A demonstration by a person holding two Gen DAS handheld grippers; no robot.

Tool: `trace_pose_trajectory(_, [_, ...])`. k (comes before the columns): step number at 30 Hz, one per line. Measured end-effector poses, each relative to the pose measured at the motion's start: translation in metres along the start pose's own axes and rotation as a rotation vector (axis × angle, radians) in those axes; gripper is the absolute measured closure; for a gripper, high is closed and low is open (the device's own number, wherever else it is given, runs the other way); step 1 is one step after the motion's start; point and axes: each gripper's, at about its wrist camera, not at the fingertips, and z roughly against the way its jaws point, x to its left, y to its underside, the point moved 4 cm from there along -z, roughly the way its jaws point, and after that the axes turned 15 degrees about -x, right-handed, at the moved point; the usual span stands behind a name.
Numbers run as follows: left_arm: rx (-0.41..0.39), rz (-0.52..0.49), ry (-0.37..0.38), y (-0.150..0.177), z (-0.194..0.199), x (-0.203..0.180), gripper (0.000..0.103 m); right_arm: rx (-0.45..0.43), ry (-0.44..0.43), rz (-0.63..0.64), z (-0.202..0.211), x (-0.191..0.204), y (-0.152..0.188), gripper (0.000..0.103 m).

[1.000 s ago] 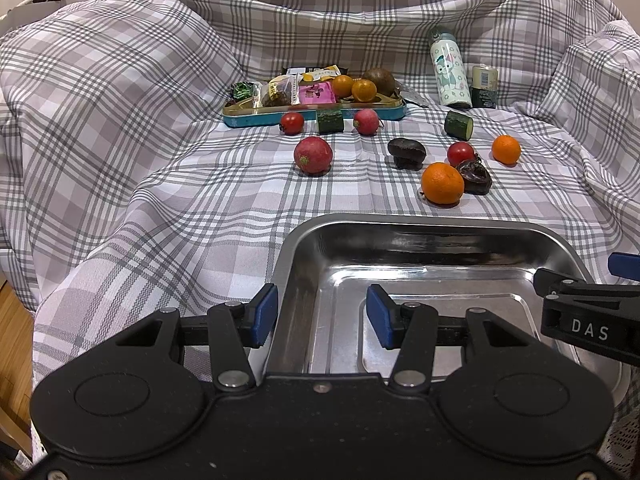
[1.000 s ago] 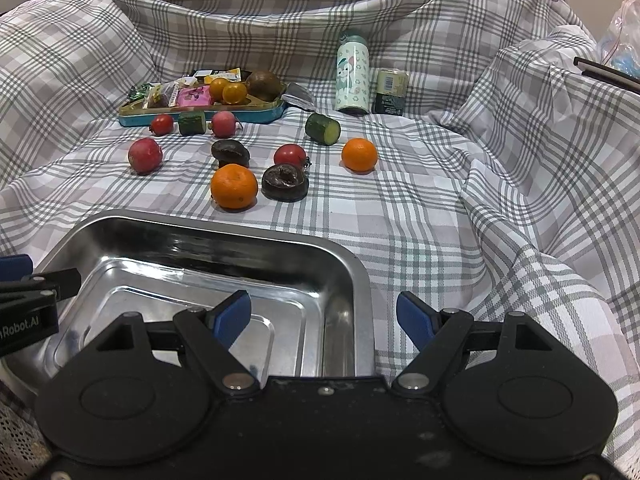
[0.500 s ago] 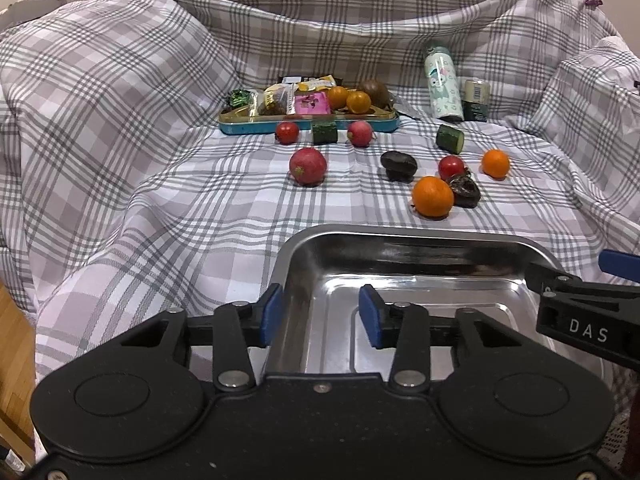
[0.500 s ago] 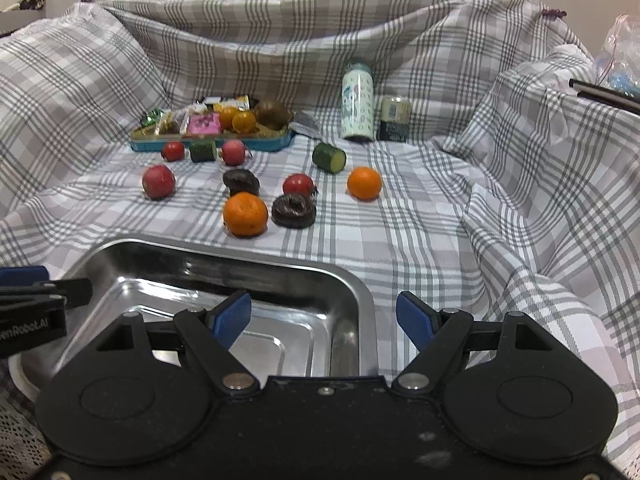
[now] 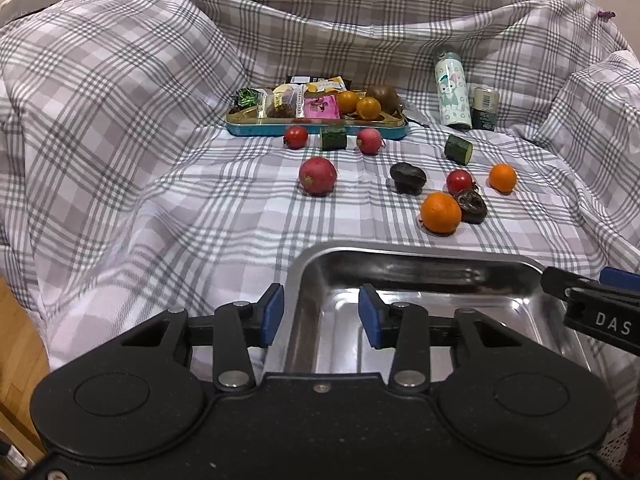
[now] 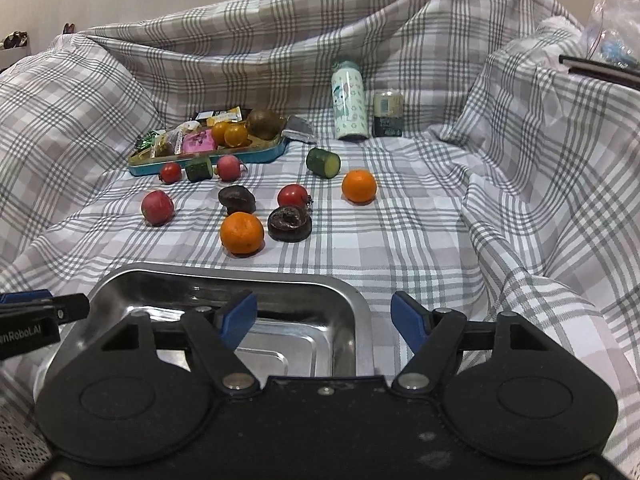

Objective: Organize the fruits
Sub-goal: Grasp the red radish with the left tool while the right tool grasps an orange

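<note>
Both poised low over an empty steel tray (image 5: 420,258) at the near edge of a plaid-draped surface; left hand-held gripper (image 5: 320,314) spread astride the tray's left wall, gripping nothing; right hand-held gripper (image 6: 324,314) spread wider across its right wall, likewise empty. Beyond, well apart from the tray: large orange (image 5: 440,213) touching a dark wrinkled fruit (image 5: 473,205), red tomato (image 5: 459,181) close behind (tight cluster). Likely trouble: nudging neighbours while pinching the orange; round fruit rolling along the soft, creased cloth (image 5: 180,208); a finger snagging the tray rim on the way forward.
</note>
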Motion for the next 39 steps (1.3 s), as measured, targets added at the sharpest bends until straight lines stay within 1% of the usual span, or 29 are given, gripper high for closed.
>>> trace_pose_trajectory(3, [-0.009, -0.025, -0.007, -0.01, -0.007, 0.0, 0.053, 0.005, -0.002, -0.001, -0.008, -0.002, -0.009, 0.033])
trace_pose_trajectory(8, [-0.017, -0.064, 0.004, -0.027, -0.031, -0.001, 0.053, 0.004, -0.016, -0.016, -0.028, -0.007, -0.027, 0.035])
trace_pose_trajectory(18, [-0.007, -0.127, 0.027, -0.048, -0.088, -0.006, 0.053, 0.022, 0.032, 0.007, -0.1, -0.024, -0.05, 0.038])
trace_pose_trajectory(23, [0.015, -0.119, 0.035, -0.054, -0.118, -0.005, 0.053, 0.05, 0.062, -0.005, -0.138, -0.028, -0.057, 0.038])
trace_pose_trajectory(27, [0.015, -0.121, 0.041, -0.056, -0.135, -0.002, 0.053, 0.069, 0.075, -0.012, -0.163, -0.031, -0.062, 0.038])
trace_pose_trajectory(34, [0.021, -0.063, 0.064, -0.052, -0.153, 0.004, 0.053, 0.092, 0.091, -0.012, -0.196, -0.033, -0.063, 0.038])
trace_pose_trajectory(39, [0.024, -0.068, 0.041, -0.049, -0.161, 0.007, 0.053, 0.131, 0.097, -0.044, -0.21, -0.035, -0.056, 0.038])
